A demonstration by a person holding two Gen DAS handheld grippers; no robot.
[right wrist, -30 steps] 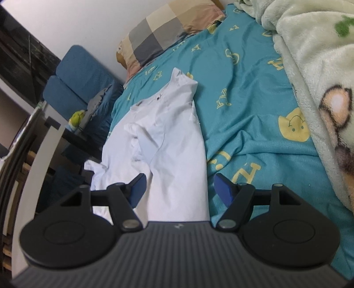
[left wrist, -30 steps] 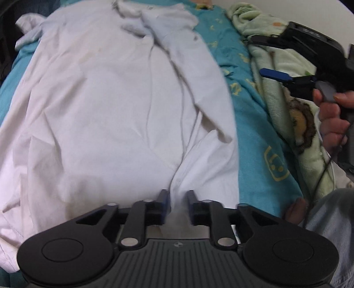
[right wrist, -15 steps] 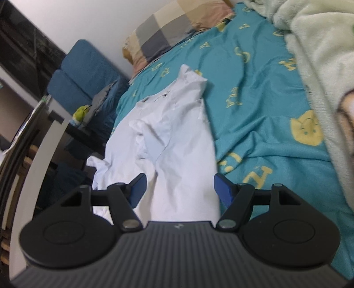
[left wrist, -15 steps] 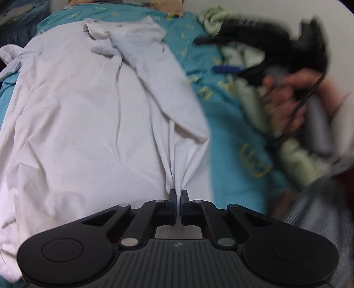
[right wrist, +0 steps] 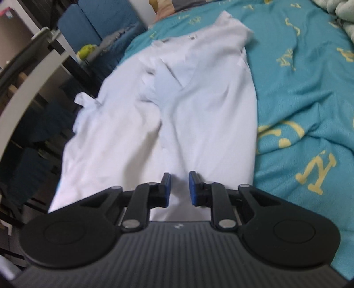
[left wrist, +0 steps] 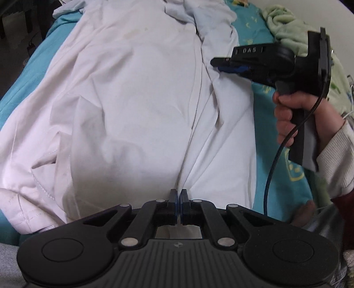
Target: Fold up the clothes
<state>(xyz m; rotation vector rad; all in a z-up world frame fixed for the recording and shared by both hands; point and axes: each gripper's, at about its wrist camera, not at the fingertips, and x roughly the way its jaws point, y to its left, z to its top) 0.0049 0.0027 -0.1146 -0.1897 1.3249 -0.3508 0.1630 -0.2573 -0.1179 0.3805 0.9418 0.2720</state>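
A white shirt [left wrist: 132, 106] lies spread on the teal bedsheet [left wrist: 285, 177], its collar end far from me. My left gripper [left wrist: 178, 195] is shut on the shirt's near hem, and creases run up from the pinch. The right gripper [left wrist: 223, 64], held by a hand [left wrist: 287, 115], hovers over the shirt's right side in the left wrist view. In the right wrist view the right gripper [right wrist: 178, 183] stands partly open above the white shirt [right wrist: 188, 106], its blue pads [right wrist: 193, 186] apart with cloth below them.
A pale green fleece blanket [left wrist: 287, 26] lies bunched at the bed's right. The teal sheet [right wrist: 305, 93] with yellow prints extends right of the shirt. A blue chair [right wrist: 88, 26], a white desk edge [right wrist: 33, 82] and a checked pillow [right wrist: 177, 4] sit beyond the bed's left and head.
The left gripper closed on the shirt's hem and pulled it taut. The right gripper swung left over the shirt, came lower and narrowed its opening.
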